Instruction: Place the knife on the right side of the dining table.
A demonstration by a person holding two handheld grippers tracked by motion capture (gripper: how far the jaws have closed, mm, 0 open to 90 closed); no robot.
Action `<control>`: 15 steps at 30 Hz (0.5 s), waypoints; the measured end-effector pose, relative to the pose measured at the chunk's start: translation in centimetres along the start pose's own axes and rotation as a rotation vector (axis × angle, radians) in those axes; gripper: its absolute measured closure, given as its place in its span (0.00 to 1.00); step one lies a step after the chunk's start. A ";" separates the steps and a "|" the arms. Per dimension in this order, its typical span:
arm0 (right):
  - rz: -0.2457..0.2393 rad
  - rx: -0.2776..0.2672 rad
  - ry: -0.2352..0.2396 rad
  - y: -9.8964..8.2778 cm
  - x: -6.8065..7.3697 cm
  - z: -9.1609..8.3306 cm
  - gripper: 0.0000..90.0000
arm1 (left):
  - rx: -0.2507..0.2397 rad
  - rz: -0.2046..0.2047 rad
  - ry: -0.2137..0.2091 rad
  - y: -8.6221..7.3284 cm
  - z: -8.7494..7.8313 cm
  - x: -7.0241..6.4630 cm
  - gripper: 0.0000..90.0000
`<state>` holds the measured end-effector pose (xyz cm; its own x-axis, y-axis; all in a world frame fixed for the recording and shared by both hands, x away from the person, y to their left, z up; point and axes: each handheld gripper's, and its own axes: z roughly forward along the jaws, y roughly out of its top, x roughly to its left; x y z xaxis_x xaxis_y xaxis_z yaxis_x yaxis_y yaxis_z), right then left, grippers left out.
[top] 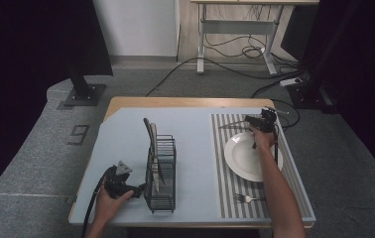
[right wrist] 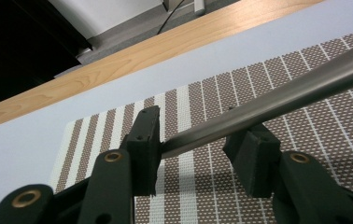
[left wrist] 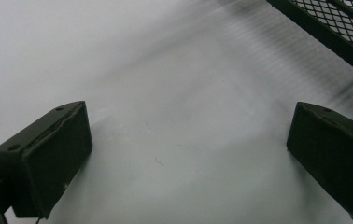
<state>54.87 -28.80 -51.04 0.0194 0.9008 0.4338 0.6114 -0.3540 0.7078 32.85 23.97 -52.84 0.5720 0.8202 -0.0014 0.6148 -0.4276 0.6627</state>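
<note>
My right gripper (top: 253, 121) is over the far end of the striped placemat (top: 231, 184), just beyond the white plate (top: 245, 159). Its jaws are partly closed on the end of a metal knife (top: 232, 124). In the right gripper view the knife (right wrist: 277, 93) runs slantwise between the jaws of the right gripper (right wrist: 191, 148), touching both. My left gripper (top: 137, 190) rests low on the pale blue mat at the front left, beside the black wire rack (top: 160, 174). The left gripper (left wrist: 188, 149) stands wide open with nothing between its jaws.
Two utensils stand upright in the rack, whose mesh corner (left wrist: 338, 28) is just right of the left gripper. A fork (top: 247, 198) lies on the placemat (right wrist: 305, 154) near the front edge. The wooden table edge (right wrist: 118, 70) runs beyond the mat.
</note>
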 end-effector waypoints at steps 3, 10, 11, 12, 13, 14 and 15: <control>-0.007 0.009 -0.014 0.1 0.0 0.1 0.60 | 0.000 0.000 0.000 0.0 0.0 0.0 0.00; 0.025 0.055 -0.037 0.3 0.0 0.4 0.59 | 0.000 0.000 0.000 0.0 0.0 0.0 0.00; 0.000 0.080 -0.058 0.4 0.2 0.6 0.59 | 0.000 0.000 0.000 0.0 0.0 0.0 0.00; -0.012 0.086 -0.068 0.4 0.3 0.6 0.60 | 0.000 0.000 0.000 0.0 0.0 0.0 0.00; -0.017 0.093 -0.077 0.4 0.4 0.7 0.61 | 0.000 0.000 0.000 0.0 0.0 0.0 0.00; -0.017 0.093 -0.077 0.4 0.4 0.7 0.61 | 0.000 0.000 0.000 0.0 0.0 0.0 0.00; -0.014 0.093 -0.085 0.4 0.4 0.6 0.62 | 0.000 0.000 0.000 0.0 0.0 0.0 0.00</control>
<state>55.61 -28.43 -50.96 0.0749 0.9251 0.3723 0.6828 -0.3197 0.6570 32.85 23.96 -52.84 0.5720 0.8203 -0.0009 0.6146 -0.4278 0.6627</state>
